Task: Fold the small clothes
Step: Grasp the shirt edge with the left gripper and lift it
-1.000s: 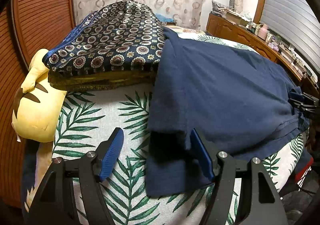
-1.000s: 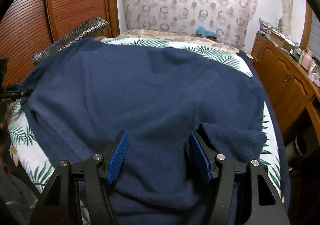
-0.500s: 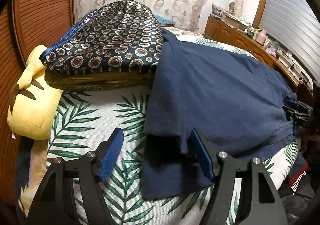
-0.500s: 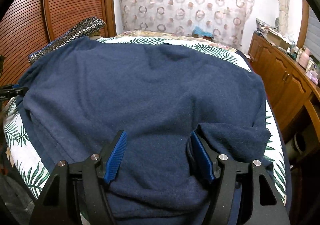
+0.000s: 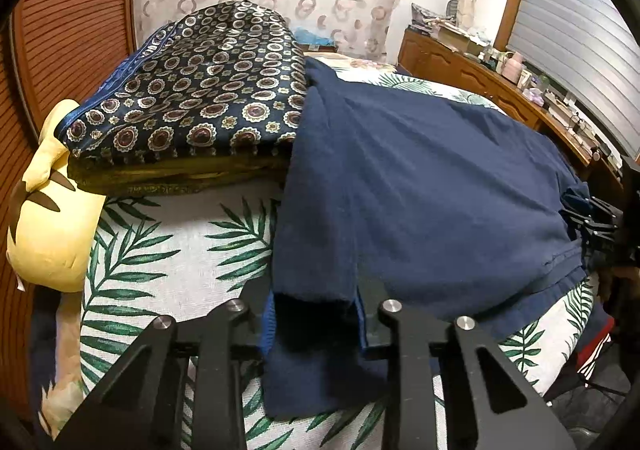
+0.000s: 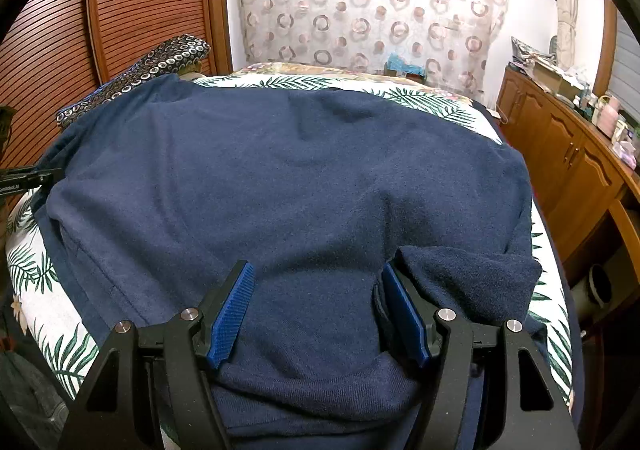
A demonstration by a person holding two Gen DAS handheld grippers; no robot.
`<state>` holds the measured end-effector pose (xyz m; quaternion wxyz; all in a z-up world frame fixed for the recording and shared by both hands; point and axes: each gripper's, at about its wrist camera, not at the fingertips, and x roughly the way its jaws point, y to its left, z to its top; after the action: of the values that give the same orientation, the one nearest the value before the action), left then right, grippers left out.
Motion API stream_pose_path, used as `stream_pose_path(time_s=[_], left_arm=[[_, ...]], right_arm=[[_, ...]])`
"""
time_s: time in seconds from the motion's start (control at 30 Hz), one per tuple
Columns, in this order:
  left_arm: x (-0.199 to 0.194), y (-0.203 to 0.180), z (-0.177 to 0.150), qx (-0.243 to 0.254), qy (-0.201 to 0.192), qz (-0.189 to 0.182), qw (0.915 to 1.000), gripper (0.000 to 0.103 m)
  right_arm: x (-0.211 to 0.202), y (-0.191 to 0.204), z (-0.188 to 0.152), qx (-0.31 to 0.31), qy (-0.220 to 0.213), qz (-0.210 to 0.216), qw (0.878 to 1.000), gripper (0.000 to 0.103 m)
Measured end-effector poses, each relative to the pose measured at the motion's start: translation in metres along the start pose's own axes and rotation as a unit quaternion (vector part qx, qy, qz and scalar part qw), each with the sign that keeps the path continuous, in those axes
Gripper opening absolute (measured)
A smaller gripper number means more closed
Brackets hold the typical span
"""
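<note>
A navy shirt (image 6: 288, 186) lies spread across the leaf-print bed (image 5: 160, 250). Only the left wrist view shows the yellow plush toy (image 5: 52, 226) beside a patterned folded blanket (image 5: 200, 106) under the shirt's far edge. The left gripper (image 5: 314, 320) is clenched on the shirt's sleeve; the right gripper (image 6: 320, 306) is spread wide over the hem.

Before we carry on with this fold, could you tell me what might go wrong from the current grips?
1. The left gripper is shut on only a corner of the navy shirt, so that grip could slip when lifted.
2. The right gripper is open with bunched cloth between its fingers; closing may catch several layers.
3. The shirt's far edge overlaps the patterned cushion, so pulling may drag it.
</note>
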<state>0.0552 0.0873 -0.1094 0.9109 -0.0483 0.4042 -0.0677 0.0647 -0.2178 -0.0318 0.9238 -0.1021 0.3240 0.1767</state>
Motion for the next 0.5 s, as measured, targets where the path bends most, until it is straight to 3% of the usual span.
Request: stream_pose_path(time_s=[0.17,0.23,0.3,0.5], left_arm=[[0.001,0.0,0.001,0.001,0.001,-0.001,1.0,0.031],[0.002,-0.003,0.002,0.008,0.003,-0.007,0.9999,0.013],[0.0,-0.008,0.005,0.012,-0.003,-0.014,0.9998,0.009],[-0.022,-0.037,0.026,0.035,-0.056,-0.045,0.9968,0.007]], right_arm=[[0.0,0.0,0.0,0.0,0.0,0.0,1.0,0.069],[0.0,0.0,0.0,0.0,0.0,0.0,1.0,0.069],[0.0,0.0,0.0,0.0,0.0,0.0,1.0,0.069],[-0.001,-0.001,0.0,0.0,0.0,0.0,1.0,0.069]])
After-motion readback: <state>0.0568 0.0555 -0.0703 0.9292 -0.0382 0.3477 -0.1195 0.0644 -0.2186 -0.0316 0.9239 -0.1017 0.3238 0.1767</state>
